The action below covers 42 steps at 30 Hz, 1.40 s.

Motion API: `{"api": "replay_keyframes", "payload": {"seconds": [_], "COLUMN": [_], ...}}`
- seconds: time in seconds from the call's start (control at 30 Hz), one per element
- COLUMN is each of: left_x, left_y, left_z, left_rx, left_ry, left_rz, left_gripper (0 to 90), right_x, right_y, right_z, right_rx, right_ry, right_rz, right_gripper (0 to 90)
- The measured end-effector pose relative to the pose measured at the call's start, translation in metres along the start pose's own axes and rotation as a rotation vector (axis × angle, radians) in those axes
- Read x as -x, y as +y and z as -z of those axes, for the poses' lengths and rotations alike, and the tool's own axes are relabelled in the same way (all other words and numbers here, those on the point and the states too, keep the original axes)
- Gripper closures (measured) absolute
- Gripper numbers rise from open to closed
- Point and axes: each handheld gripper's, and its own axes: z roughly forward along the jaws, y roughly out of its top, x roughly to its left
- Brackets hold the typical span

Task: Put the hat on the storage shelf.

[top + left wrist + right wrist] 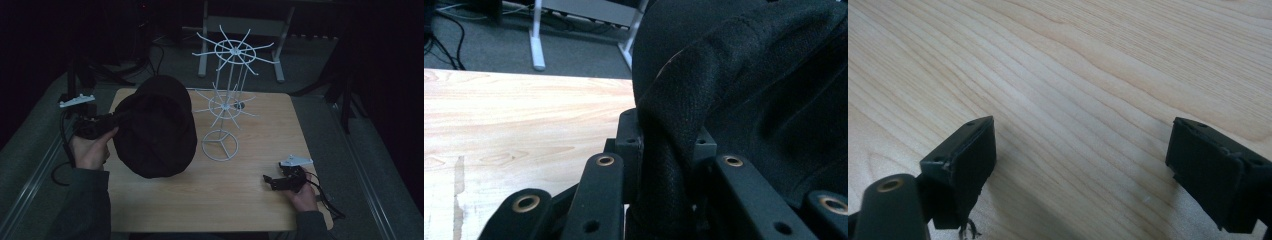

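Your forearms come in at the bottom of the high view, one sleeve at each lower corner of the wooden table [200, 200].

At the left, your left hand [92, 147] grips the left gripper [107, 122] at the table's left edge, with its grey three-cornered plate [76, 100] standing off the table's edge behind your hand. That claw is clamped on the black hat [155, 127]. In the left gripper view, a thick fold of the hat's woven cloth [664, 150] is pinched between the two jaws, and the rest of the fabric bulges up and to the right. From above, the hat looks lifted and tilted over the left half of the table, its crown facing the camera. Whether its lower edge touches the wood, you cannot tell.

Just right of the hat stands the white wire rack [227, 100], upright near the middle of the table. It has a ring base [220, 145] on the wood, a thin central post, and two tiers of spokes, the upper tier being wider. No spoke carries anything.

At the right, your right hand [302, 195] rests near the table's front right corner and holds the right gripper [270, 181] low over the wood, pointing left. In the right gripper view [1080, 155], its jaws stand wide apart with bare wood grain between them. It grips nothing and is well apart from the rack and the hat.
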Motion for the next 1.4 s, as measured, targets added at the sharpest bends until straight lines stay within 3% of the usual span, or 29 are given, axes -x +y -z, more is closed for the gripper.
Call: {"api": "replay_keyframes", "payload": {"seconds": [1.4], "left_x": [0.012], "left_y": [0.036], "left_z": [-0.002], "left_rx": [0.094], "left_ry": [-0.033], "left_rz": [0.035], "left_gripper": [75.9], "right_x": [0.000], "right_y": [0.000], "right_z": [0.000], "right_rx": [-0.002], "right_ry": [0.000], "right_rz": [0.001], "right_gripper": [12.5]}}
